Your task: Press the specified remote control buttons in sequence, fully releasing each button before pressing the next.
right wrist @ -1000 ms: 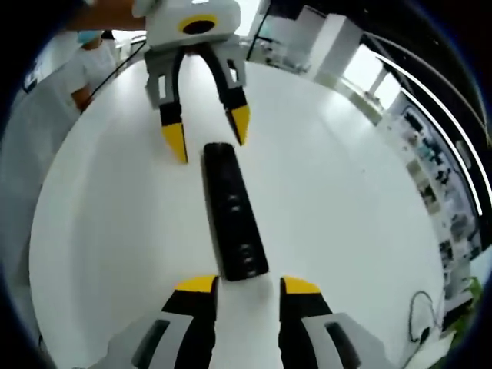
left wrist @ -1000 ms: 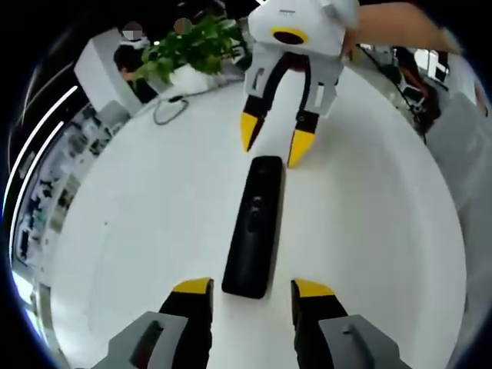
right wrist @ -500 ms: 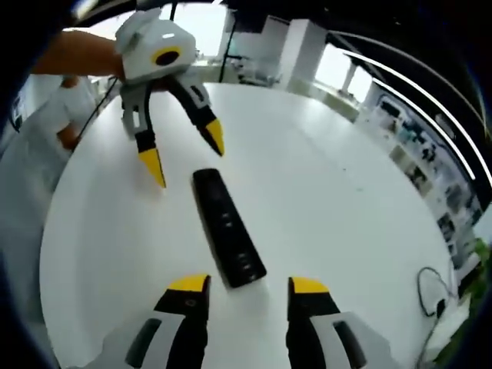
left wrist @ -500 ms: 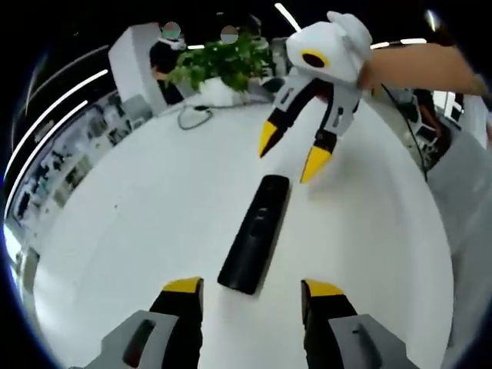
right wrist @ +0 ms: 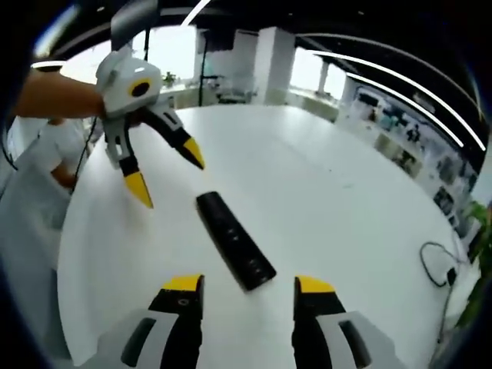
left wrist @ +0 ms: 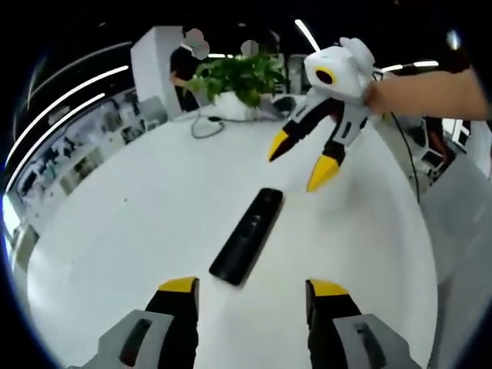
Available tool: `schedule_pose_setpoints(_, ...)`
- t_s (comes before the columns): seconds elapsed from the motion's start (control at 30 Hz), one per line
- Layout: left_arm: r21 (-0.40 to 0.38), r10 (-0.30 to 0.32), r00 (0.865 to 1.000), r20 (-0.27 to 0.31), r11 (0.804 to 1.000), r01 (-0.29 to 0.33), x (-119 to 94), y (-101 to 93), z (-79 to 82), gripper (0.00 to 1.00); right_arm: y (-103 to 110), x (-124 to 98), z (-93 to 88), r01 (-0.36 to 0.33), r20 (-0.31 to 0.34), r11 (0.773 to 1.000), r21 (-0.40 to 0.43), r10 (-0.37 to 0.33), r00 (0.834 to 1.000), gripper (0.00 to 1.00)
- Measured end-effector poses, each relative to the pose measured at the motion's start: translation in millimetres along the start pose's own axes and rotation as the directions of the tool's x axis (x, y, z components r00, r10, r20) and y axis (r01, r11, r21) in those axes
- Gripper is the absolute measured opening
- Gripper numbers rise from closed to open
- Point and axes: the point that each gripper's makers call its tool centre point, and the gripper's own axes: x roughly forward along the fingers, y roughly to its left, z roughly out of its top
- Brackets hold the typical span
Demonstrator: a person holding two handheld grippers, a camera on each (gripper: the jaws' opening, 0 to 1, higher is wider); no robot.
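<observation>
A black remote control (left wrist: 247,236) lies flat on the white table (left wrist: 138,223), its buttons facing up. My left gripper (left wrist: 250,287) hovers open above the remote's near end, touching nothing. Across the table my right gripper (left wrist: 300,163) hangs open in the air past the remote's far end, held by a hand. In the right gripper view the remote (right wrist: 234,241) lies in front of my right gripper (right wrist: 250,284), whose yellow tips stand apart. The left gripper (right wrist: 167,171) shows there at upper left, open and raised.
A potted green plant (left wrist: 240,74) and a looped cable (left wrist: 204,124) sit at the table's far edge. A person in light clothes (right wrist: 34,154) stands beside the table. Another cable (right wrist: 436,261) lies near the right edge.
Both grippers have lifted and pulled back from the remote, so it looks smaller and further off. The remote has stayed in place on the table.
</observation>
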Motion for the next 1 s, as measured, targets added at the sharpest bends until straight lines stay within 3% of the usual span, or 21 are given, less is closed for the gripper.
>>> schedule_pose_setpoints(0.17, -0.044, 0.015, 0.999, 0.034, 0.999, -0.014, -8.5, -3.0, 2.6, 0.59, 12.7, -5.7, 1.4, -0.006, 0.027, 0.997, 0.079, 0.004, 1.000, 0.47)
schedule_pose_setpoints(0.27, -0.062, 0.021, 0.999, 0.045, 0.998, -0.018, -12.4, -10.4, 4.7, 0.60, 10.7, -9.7, -0.2, 0.013, 0.029, 0.996, 0.085, -0.015, 0.999, 0.46)
schedule_pose_setpoints(0.7, -0.126, 0.033, 0.996, 0.087, 0.992, -0.022, -25.7, -34.8, 9.8, 0.63, 36.8, -29.3, 1.7, 0.016, 0.073, 0.987, 0.162, -0.028, 0.997, 0.52)
schedule_pose_setpoints(1.0, -0.180, 0.055, 0.991, 0.125, 0.983, -0.032, -35.9, -40.8, 11.9, 0.65, 50.2, -40.1, -7.2, 0.021, 0.091, 0.976, 0.216, -0.042, 0.995, 0.56)
